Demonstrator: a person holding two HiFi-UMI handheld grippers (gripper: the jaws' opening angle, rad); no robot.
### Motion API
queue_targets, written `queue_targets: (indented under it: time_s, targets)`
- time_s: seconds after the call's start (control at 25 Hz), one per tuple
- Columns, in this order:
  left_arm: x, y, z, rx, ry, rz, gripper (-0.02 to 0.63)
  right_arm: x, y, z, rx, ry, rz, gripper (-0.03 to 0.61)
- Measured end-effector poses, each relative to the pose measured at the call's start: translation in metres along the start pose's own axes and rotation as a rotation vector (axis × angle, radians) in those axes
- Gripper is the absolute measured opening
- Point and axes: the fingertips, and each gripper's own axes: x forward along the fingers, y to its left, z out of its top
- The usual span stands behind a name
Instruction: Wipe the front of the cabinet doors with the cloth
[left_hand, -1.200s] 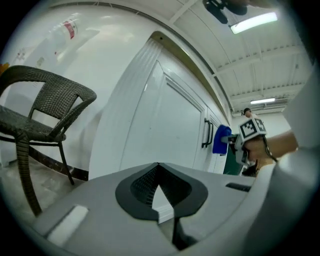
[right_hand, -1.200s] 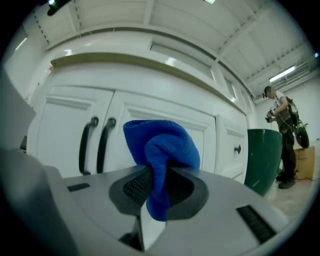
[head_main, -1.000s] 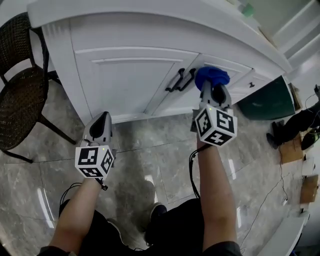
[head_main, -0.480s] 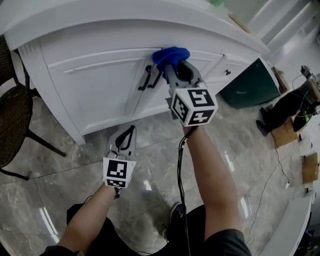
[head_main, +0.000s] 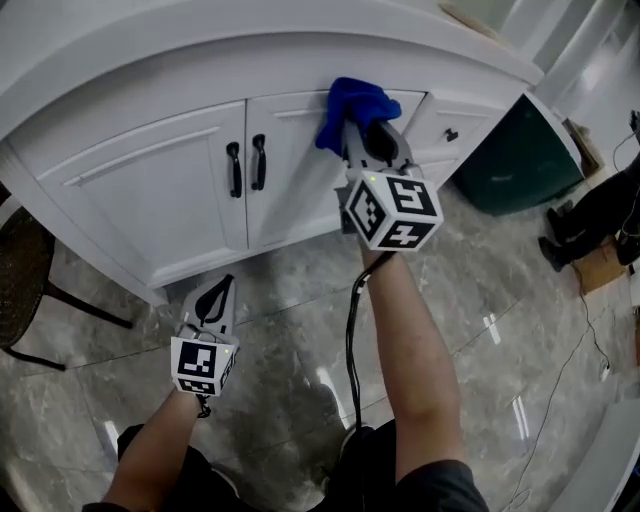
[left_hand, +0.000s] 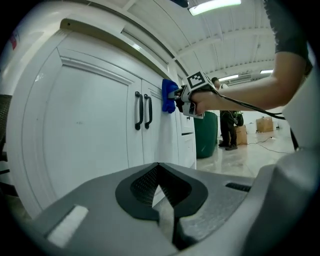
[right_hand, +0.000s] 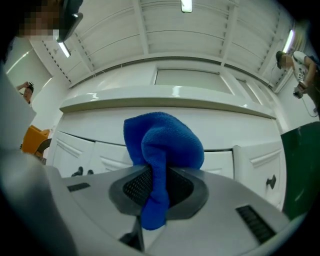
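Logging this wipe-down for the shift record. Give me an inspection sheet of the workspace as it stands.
Surface: white cabinet doors, shut, with two black handles at the middle seam.
Job's things: blue cloth, bunched, pressed to the upper front of the door right of the handles.
Clutter: cardboard box on the floor, far right.
Claws: right claw shut on the cloth; left claw shut, empty, held low and apart from the cabinet.
Cables: black cable hanging from the right claw along the forearm.
Surroundings: grey marble floor, wicker chair at left, green bin at right.
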Motion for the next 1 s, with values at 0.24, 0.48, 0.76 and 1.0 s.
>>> queue_targets:
  time_s: [0.24, 0.48, 0.76, 1.0]
  targets:
    - [0.017, 0.000, 0.008, -0.040, 0.016, 0.090, -0.002, -0.003, -0.054, -0.003, 0.007, -0.017, 0.007, 0.052]
    - [0.020, 0.004, -0.014, -0.076, 0.116, 0.190, -0.002, -0.011, -0.100, -0.004, 0.106, -0.058, 0.066, 0.052]
    - [-0.003, 0.013, 0.017, -0.243, 0.194, 0.376, 0.000, -0.025, -0.076, 0.019, 0.021, -0.120, 0.076, 0.052]
    - [0.017, -0.012, 0.039, -0.198, 0.069, 0.297, -0.002, -0.022, 0.074, -0.006, -0.137, 0.004, 0.370, 0.051]
